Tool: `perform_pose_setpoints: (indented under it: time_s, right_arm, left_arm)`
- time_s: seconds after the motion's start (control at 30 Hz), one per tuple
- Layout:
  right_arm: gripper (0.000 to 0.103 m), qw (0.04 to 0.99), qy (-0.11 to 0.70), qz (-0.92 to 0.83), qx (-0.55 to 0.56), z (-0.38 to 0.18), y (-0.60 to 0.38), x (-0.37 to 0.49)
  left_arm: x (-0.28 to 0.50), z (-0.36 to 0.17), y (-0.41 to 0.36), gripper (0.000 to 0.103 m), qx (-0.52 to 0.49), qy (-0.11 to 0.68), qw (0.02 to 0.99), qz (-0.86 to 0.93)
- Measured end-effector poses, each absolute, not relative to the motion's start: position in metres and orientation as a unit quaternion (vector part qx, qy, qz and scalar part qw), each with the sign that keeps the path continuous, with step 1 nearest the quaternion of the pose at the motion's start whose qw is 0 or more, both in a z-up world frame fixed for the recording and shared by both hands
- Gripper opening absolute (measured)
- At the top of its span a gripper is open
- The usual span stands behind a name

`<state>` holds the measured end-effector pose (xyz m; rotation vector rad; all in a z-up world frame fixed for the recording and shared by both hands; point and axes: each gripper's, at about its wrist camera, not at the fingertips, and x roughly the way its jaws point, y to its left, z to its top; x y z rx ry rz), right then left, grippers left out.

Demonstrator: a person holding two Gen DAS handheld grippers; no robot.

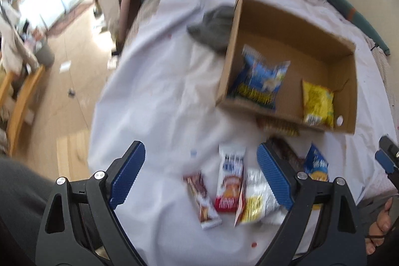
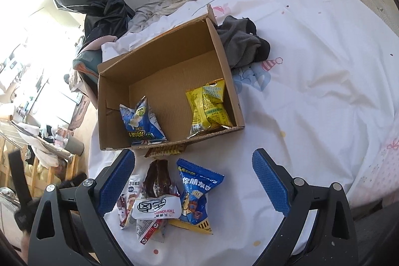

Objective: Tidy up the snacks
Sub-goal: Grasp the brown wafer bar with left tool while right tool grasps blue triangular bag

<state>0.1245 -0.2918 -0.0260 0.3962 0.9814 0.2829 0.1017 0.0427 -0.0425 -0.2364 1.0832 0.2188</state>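
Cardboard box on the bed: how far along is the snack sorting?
Done: the open brown cardboard box already holds two packets, a blue-and-white snack bag on one side and a yellow snack bag on the other. In hand: nothing; the left tongs and right tongs both stand open above the loose pile. Left: several packets on the white sheet, including a blue triangular bag and a dark brown wrapper.

Black frames, blue ribbed pads (image 1: 128, 173), silver screws.
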Motion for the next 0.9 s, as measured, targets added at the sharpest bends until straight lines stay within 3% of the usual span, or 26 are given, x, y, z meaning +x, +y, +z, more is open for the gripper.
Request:
perform_pose_setpoints:
  time_s: [0.1, 0.17, 0.23, 0.4, 0.53, 0.63, 0.7, 0.87, 0.9]
  right_arm:
    - [0.097, 0.852, 0.470, 0.133, 0.189, -0.029, -0.291, 0.125]
    - [0.097, 0.851, 0.471, 0.133, 0.189, -0.030, -0.291, 0.125]
    - [0.097, 0.850, 0.474, 0.132, 0.189, -0.031, -0.291, 0.125]
    - [0.097, 0.840, 0.486, 0.122, 0.206, -0.038, -0.298, 0.129]
    - [0.097, 0.813, 0.527, 0.110, 0.223, -0.059, -0.301, 0.139]
    - [0.095, 0.759, 0.586, 0.121, 0.257, -0.091, -0.297, 0.146]
    - [0.079, 0.727, 0.614, 0.128, 0.280, -0.109, -0.292, 0.148]
    - [0.070, 0.696, 0.658, 0.134, 0.255, -0.137, -0.269, 0.154]
    - [0.064, 0.697, 0.661, 0.138, 0.241, -0.138, -0.263, 0.154]
  left_arm:
    - [0.099, -0.069, 0.044, 0.082, -0.125, 0.552, 0.817, 0.109]
    - [0.096, -0.091, 0.049, 0.062, -0.150, 0.584, 0.788, 0.120]
    - [0.096, -0.109, 0.049, 0.053, -0.162, 0.609, 0.767, 0.120]
    - [0.097, -0.141, 0.045, 0.049, -0.154, 0.645, 0.740, 0.117]
    - [0.096, -0.144, 0.046, 0.018, -0.153, 0.646, 0.739, 0.118]
    - [0.095, -0.145, 0.046, 0.014, -0.163, 0.647, 0.737, 0.112]
    - [0.094, -0.140, 0.043, 0.012, -0.156, 0.640, 0.745, 0.107]
    - [0.093, -0.119, 0.045, 0.012, -0.144, 0.609, 0.772, 0.106]
    - [0.092, -0.116, 0.045, 0.012, -0.146, 0.605, 0.775, 0.107]
